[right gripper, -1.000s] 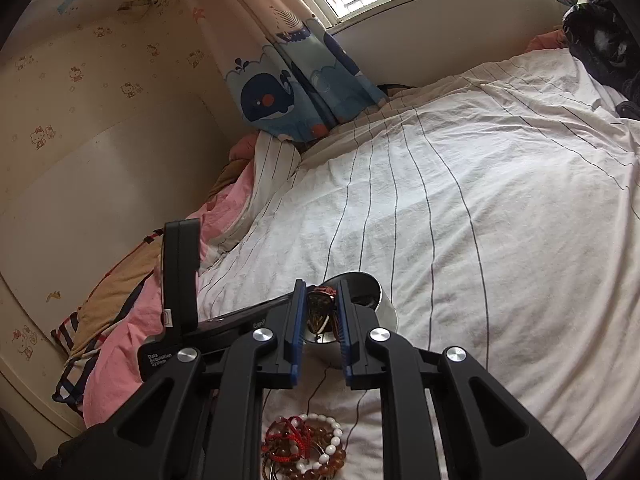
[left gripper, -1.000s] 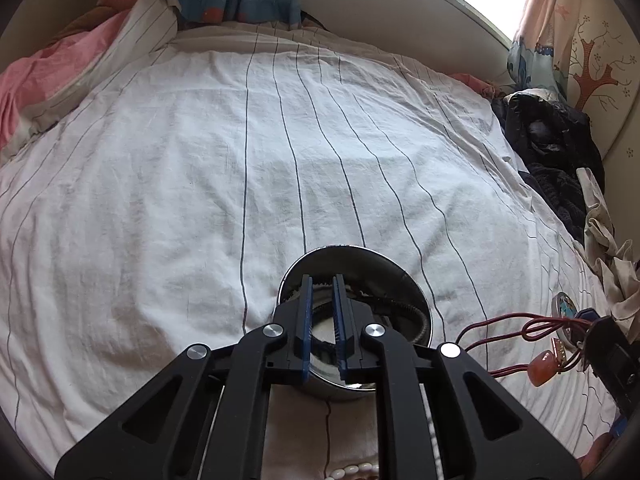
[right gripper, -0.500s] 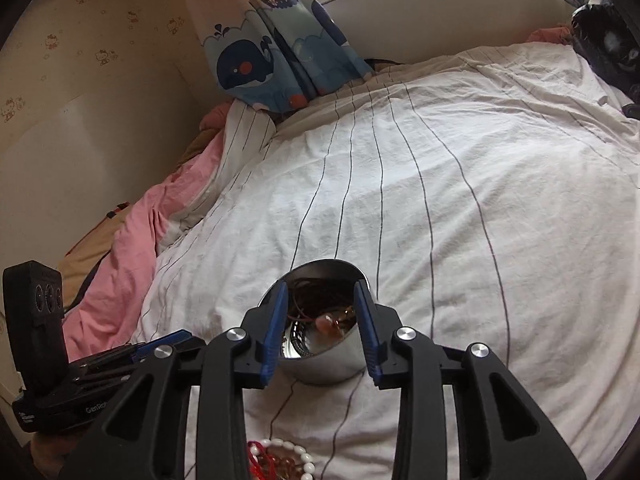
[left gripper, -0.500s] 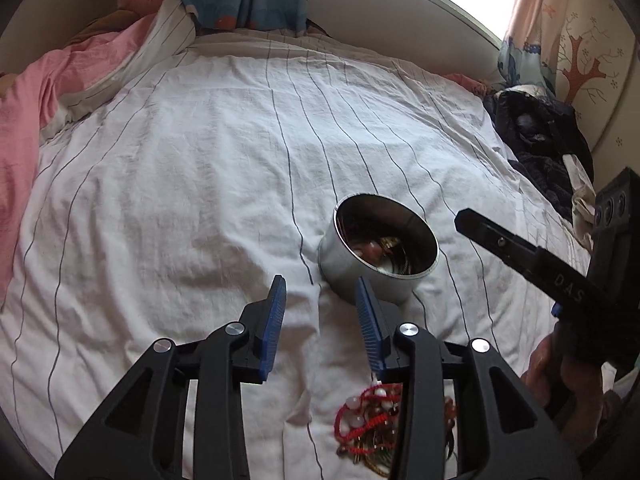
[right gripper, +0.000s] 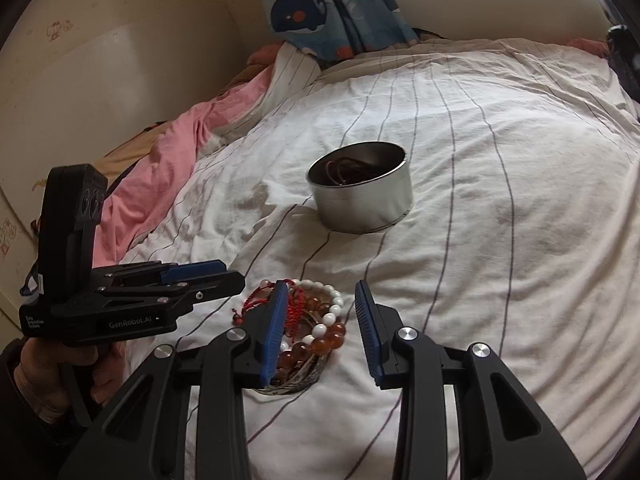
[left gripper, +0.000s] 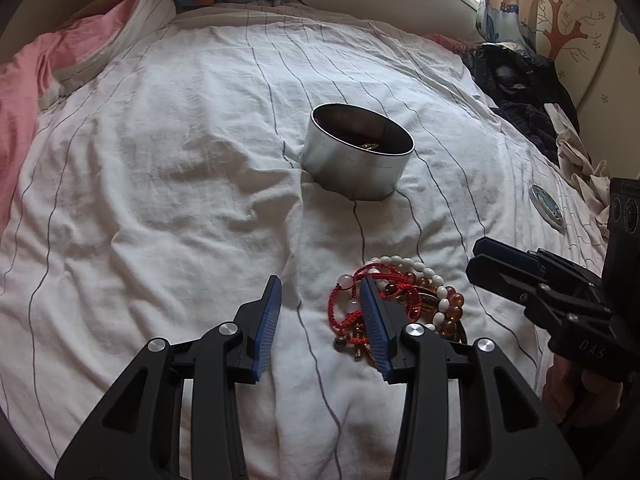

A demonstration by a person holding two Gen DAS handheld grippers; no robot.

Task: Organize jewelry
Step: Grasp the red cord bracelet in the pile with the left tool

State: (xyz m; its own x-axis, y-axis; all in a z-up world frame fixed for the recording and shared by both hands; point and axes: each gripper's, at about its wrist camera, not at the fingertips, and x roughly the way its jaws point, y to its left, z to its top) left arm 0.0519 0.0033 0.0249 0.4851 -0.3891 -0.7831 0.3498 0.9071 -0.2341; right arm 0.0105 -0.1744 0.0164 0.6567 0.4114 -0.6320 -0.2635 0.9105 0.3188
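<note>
both grippers hung spread and empty above the striped bedsheet (left gripper: pixel 168 184). the left gripper (left gripper: pixel 320 312) had its right finger over the left edge of the bracelet pile (left gripper: pixel 404 300), so the heap lay just right of its gap; the right gripper (right gripper: pixel 322 320) had its left finger over the same pile, which lay just left of its gap. neither seemed clearly nearer. the pile was a tangle of red cord, white and amber beads with no clear long axis. the metal tin (left gripper: pixel 358 152), already holding some cords, stood farther off, beyond the pile.
</note>
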